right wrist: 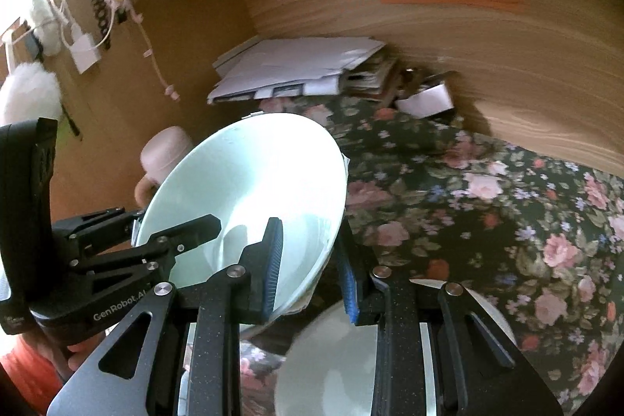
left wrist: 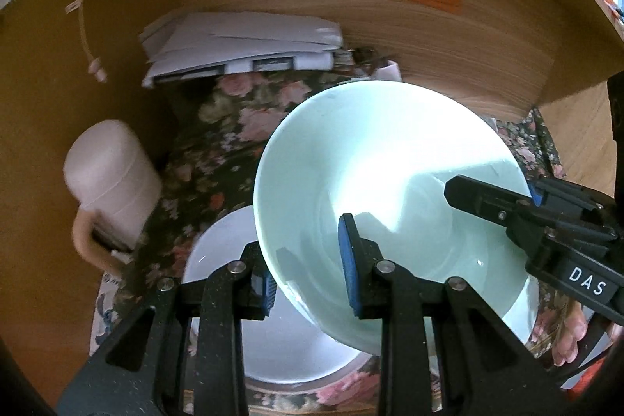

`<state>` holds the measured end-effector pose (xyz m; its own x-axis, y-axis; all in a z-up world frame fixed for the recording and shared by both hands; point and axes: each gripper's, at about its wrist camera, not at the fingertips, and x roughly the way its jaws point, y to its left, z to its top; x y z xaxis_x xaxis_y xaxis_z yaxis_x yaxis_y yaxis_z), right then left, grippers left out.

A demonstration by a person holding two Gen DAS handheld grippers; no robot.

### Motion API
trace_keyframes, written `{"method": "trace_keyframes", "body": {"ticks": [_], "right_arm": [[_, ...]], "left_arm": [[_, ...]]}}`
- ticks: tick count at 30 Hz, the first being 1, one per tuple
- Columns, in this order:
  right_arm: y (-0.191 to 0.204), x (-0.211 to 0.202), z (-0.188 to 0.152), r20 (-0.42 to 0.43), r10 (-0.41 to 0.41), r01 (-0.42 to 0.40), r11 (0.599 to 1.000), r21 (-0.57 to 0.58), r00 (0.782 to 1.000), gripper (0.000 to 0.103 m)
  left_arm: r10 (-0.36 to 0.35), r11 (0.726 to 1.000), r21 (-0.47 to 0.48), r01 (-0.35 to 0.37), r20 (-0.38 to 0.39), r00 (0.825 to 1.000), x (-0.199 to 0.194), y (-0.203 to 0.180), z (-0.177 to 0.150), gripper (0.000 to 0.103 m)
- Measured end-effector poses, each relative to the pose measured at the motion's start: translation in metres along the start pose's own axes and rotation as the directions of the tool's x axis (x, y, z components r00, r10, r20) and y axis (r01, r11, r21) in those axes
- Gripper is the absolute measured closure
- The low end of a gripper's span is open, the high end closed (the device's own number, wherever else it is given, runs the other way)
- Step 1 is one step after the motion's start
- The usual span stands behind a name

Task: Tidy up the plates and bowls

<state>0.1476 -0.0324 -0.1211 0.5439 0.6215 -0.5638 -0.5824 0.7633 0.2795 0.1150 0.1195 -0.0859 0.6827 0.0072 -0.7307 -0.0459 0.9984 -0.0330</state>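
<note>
- The pale green bowl (left wrist: pixel 390 190) is held in the air by both grippers at once, tilted, with its opening turned to the cameras.
- The left gripper (left wrist: pixel 308 279) is seen at the bottom of the left wrist view; its jaws are nearly closed and clamp the near rim of the bowl, one blue pad inside the wall and one outside.
- The right gripper (right wrist: pixel 312 271) is seen at the bottom of the right wrist view; its jaws are also nearly closed on the rim, at the opposite side of the bowl.
- Each gripper is visible in the other view, entering from the side and biting the rim.
- Directly below the bowl, in the lower centre of both views, a white plate (left wrist: pixel 218 260) lies on the table (right wrist: pixel 487 221), which is covered by a flowered cloth; what looks like a second white dish (right wrist: pixel 331 369) lies beside it, partly hidden.
- The coming move is judged to turn on this relation: the bowl hangs just above the plates, so a lowering and levelling is called for, with both hands kept together.
- A pink mug (left wrist: pixel 113 174) stands at the left of the left wrist view, near the path.
- A stack of papers (left wrist: pixel 241 41) lies at the upper centre against a wooden wall (left wrist: pixel 429 38) with coloured notes; it is well apart.
</note>
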Motion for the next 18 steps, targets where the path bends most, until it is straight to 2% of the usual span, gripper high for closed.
{"method": "trace_keyframes", "body": {"ticks": [9, 18], "right_arm": [[0.025, 0.027, -0.005, -0.054, 0.047, -0.048, 0.999, -0.023, 0.997, 0.078], [0.031, 0.053, -0.018, -0.12, 0.066, -0.068, 0.998, -0.016, 0.991, 0.078]], "left_arm": [[0.031, 0.998, -0.052, -0.032, -0.013, 0.999, -0.003, 0.032, -0.016, 0.075], [0.041, 0.995, -0.085, -0.046, -0.054, 0.998, 0.009, 0.055, -0.032, 0.075]]}}
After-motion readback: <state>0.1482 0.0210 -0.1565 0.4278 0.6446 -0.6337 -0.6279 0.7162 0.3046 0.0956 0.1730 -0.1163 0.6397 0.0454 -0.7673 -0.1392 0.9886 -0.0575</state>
